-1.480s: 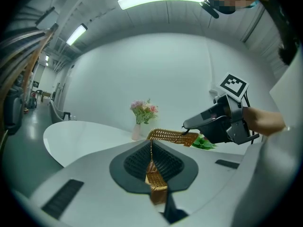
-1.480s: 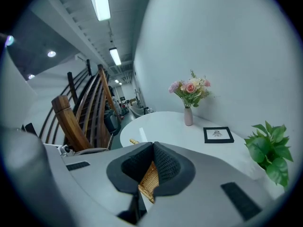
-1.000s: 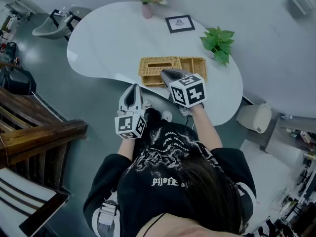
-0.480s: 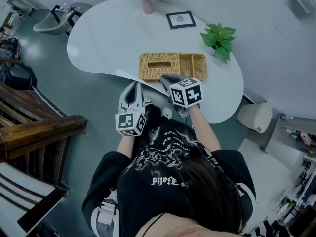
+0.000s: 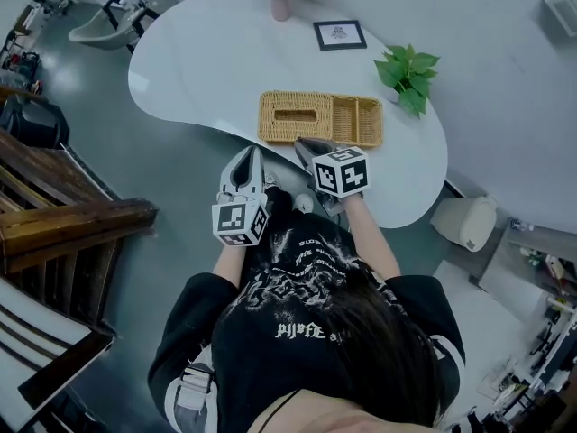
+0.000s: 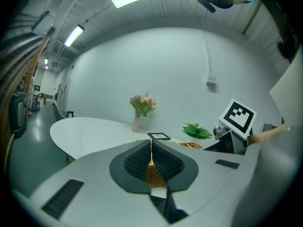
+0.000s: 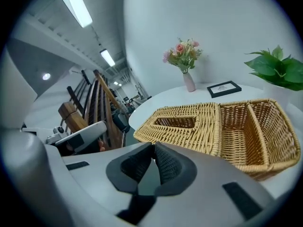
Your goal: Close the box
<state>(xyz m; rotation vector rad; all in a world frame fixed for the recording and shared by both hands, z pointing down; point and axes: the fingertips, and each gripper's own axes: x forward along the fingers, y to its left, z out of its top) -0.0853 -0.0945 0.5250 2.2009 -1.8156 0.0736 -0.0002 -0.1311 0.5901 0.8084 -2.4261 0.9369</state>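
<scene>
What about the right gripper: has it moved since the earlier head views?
Yes. The right gripper has drawn back toward the person: its tips overlapped the near edge of the woven wicker box before, and now they stop at it.

Looks like an office lobby or studio: curved white worktop (image 5: 207, 70) w/ flower vase (image 5: 281, 5), framed card (image 5: 340, 34), potted plant (image 5: 407, 69). Grey floor (image 5: 171, 183), wooden stair rail (image 5: 72, 228), strip lights (image 7: 75, 4).

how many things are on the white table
4: wicker box near the front edge, vase of flowers at the back, picture frame right of it, potted plant at the right edge. The right claw hides some table.
</scene>
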